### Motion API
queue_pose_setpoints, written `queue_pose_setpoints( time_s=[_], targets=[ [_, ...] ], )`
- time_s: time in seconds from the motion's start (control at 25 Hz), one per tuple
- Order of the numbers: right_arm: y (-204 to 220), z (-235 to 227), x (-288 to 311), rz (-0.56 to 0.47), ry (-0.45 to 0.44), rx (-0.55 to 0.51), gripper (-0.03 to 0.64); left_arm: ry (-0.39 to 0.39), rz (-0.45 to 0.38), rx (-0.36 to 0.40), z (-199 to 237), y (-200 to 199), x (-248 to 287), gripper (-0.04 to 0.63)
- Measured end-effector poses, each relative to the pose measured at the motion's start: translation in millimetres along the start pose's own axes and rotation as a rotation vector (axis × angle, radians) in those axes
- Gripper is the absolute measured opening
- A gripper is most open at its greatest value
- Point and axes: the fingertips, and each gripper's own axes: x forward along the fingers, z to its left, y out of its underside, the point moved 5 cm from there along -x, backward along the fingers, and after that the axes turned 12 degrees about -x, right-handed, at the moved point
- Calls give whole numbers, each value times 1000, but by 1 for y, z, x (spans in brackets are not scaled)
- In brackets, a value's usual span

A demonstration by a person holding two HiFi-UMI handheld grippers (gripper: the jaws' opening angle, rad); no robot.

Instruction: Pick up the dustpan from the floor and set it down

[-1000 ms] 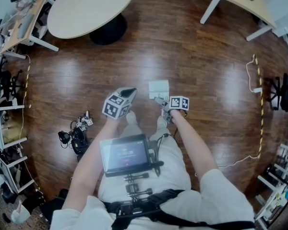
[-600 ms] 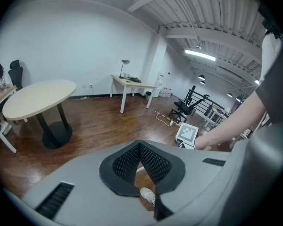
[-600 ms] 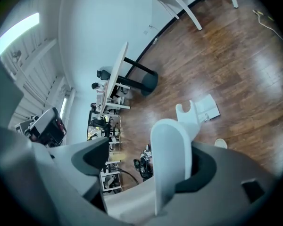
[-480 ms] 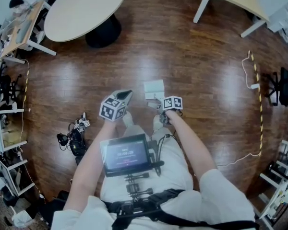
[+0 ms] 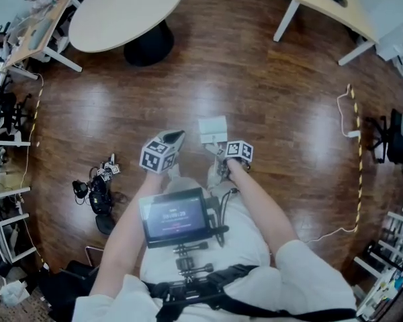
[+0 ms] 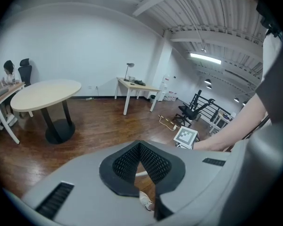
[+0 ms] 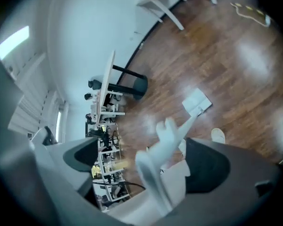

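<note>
Both jaws of our right hand-held gripper (image 5: 221,153) have just been opening wide around the dustpan (image 5: 213,129) handle, pan lying ahead; left hand-held gripper (image 5: 174,138) closed, empty.

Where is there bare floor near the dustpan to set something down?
Bare floor lies beyond the dustpan, between the round table and the desk, and to its right, up to the striped cable. Crowded: the dark gear pile at left, and the shelves along the left edge.

floor (image 5: 275,92): glossy dark wood | dustpan (image 5: 213,129): pale smooth plastic | round table (image 5: 124,11): matt top
</note>
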Motion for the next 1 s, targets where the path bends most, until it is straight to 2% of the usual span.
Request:
queue_pose_setpoints(
  time_s=[0.04,0.2,0.28,0.48,0.56,0.76,0.88,1.0],
  targets=[
    [4,-2,-2,16,4,-2,606,-2,-1,-2,0,1,-1,-5],
    [15,19,-12,155,70,-261,606,-7,1,-6,6,4,-3,-5],
    [13,31,-21,158,67,-330,606,-7,8,-8,9,4,-1,-5],
    [1,30,-51,35,4,-264,602,2,21,-3,8,5,2,-5],
    [-3,23,-63,-11,-19,-259,571,2,29,-5,7,8,4,-5],
    [1,6,-86,-76,7,-330,540,5,43,-29,1,23,5,-6],
    [6,4,-92,-111,7,-360,491,5,48,-43,0,36,6,-5],
    [14,4,-100,-148,2,-380,470,8,43,-54,-5,48,6,-5]
  ],
)
